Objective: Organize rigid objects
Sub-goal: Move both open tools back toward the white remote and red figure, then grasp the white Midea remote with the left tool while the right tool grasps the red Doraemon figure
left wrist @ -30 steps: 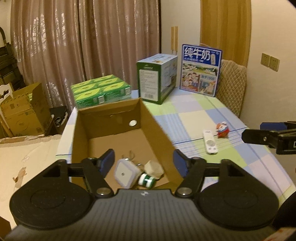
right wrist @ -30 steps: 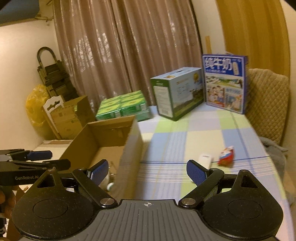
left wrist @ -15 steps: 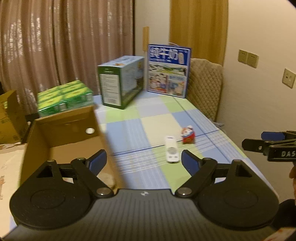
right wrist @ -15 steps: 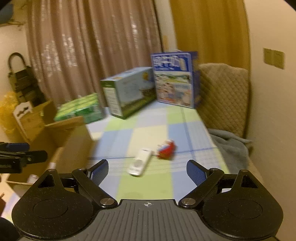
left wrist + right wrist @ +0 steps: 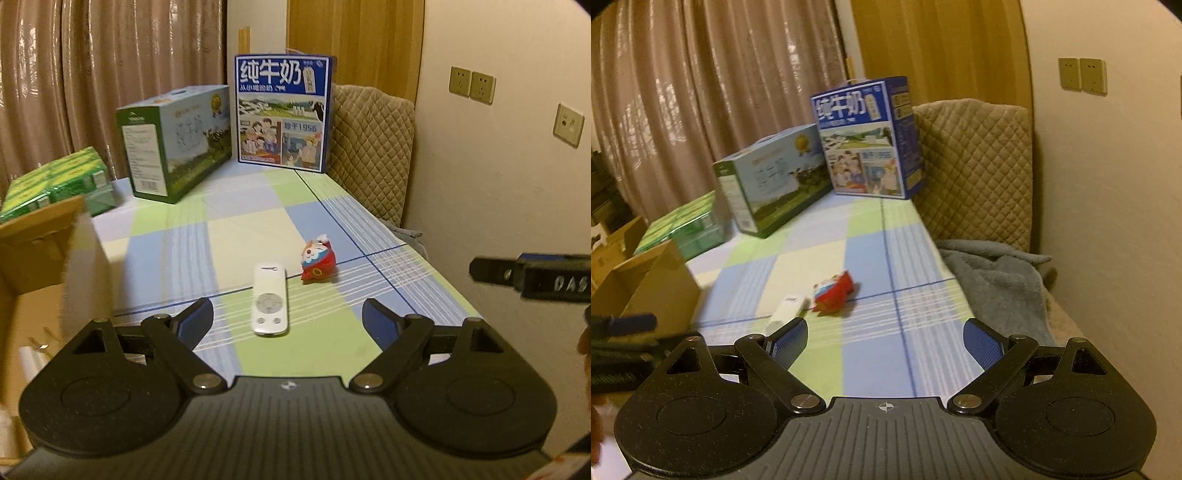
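A white remote point(image 5: 270, 298) lies on the checked tablecloth point(image 5: 236, 229), with a small red toy figure point(image 5: 317, 263) just beyond it to the right. My left gripper point(image 5: 286, 317) hovers open above the near end of the remote, nothing between its fingers. In the right wrist view the remote point(image 5: 786, 312) shows past the left fingertip and the toy point(image 5: 833, 291) lies ahead. My right gripper point(image 5: 886, 332) is open and empty over bare cloth. The open cardboard box point(image 5: 33, 251) stands at the left.
At the far end stand a blue milk carton point(image 5: 282, 112), a green-and-white carton point(image 5: 173, 144) and green drink packs point(image 5: 55, 181). A quilted chair point(image 5: 975, 166) with a grey blanket point(image 5: 997, 280) sits along the table's right edge, by the wall.
Both grippers swung right, away from the cardboard box, and sank toward the remote and toy. The left jaws stand wider than a second ago.
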The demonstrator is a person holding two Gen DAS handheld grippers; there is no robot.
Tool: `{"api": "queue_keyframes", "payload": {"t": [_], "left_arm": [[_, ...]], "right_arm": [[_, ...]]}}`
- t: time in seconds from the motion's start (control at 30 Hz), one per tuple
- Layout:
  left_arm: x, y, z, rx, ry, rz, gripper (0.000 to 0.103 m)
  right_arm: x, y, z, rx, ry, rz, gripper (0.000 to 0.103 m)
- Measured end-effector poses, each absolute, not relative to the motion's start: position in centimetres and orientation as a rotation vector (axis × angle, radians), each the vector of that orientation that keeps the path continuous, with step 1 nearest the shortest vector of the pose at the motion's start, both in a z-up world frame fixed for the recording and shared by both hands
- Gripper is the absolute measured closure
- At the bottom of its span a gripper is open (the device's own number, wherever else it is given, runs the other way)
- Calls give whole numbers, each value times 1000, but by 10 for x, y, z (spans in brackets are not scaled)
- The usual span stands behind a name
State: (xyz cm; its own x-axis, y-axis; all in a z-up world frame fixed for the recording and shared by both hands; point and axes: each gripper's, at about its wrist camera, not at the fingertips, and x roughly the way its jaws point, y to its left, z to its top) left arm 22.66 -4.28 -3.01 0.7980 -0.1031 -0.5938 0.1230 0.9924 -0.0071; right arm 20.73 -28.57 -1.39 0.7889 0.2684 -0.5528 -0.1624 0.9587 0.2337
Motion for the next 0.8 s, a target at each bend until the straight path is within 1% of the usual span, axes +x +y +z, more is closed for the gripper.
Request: {"api": "queue_keyframes", "payload": {"t": [0.2, 0.5, 0.57, 0.63, 0.67, 0.73, 0.8], "left_arm": [[261, -47, -72, 12, 646, -92, 26], [308, -40, -114, -25, 723, -82, 36], [318, -38, -119, -29, 738, -76, 40], [328, -36, -125, -28, 758, -72, 41], [333, -36, -128, -28, 772, -72, 47], [341, -34, -133, -23, 797, -72, 53], [346, -34, -137, -24, 805, -79, 54]], "right_arm": [[232, -284, -26, 200, 589, 203, 14], [281, -264, -47, 168, 635, 264, 15], [293, -260, -52, 161, 642, 272, 16], [304, -256, -57, 159, 653, 276, 20], [309, -254, -60, 163, 659, 278, 21], [316, -251, -63, 167, 668, 280, 23], [322, -248, -66, 165, 673, 289, 23]]}}
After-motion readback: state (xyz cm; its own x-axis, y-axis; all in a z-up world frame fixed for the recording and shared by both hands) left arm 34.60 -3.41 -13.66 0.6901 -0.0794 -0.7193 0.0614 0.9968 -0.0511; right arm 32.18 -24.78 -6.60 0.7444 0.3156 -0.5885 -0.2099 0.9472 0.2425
